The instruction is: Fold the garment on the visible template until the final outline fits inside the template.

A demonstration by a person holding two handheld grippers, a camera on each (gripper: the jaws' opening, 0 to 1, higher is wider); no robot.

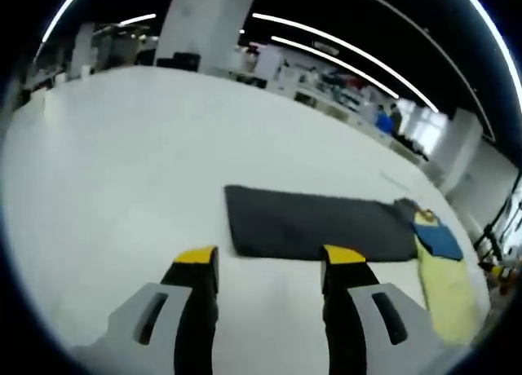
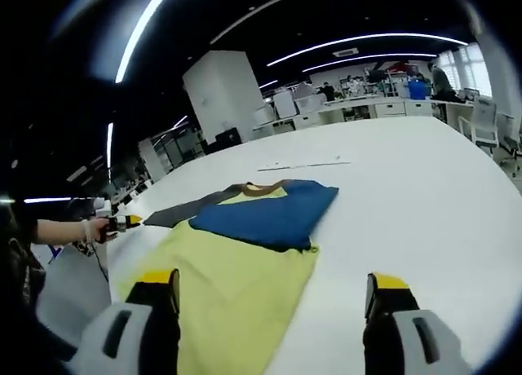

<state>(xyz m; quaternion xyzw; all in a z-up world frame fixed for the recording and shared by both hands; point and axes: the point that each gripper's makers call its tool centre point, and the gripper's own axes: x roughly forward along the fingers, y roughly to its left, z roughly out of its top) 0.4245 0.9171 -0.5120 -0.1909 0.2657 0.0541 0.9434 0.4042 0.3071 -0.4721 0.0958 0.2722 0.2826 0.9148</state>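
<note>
In the left gripper view we see our left gripper (image 1: 270, 261) with its jaws spread wide and nothing between them, held above the white table (image 1: 122, 171) just short of the dark grey template (image 1: 318, 224). The yellow and blue garment (image 1: 440, 269) lies at the template's far right end. In the right gripper view our right gripper (image 2: 273, 289) is likewise wide open and holds nothing, above the garment (image 2: 245, 261), which lies flat with its blue part folded over the yellow.
</note>
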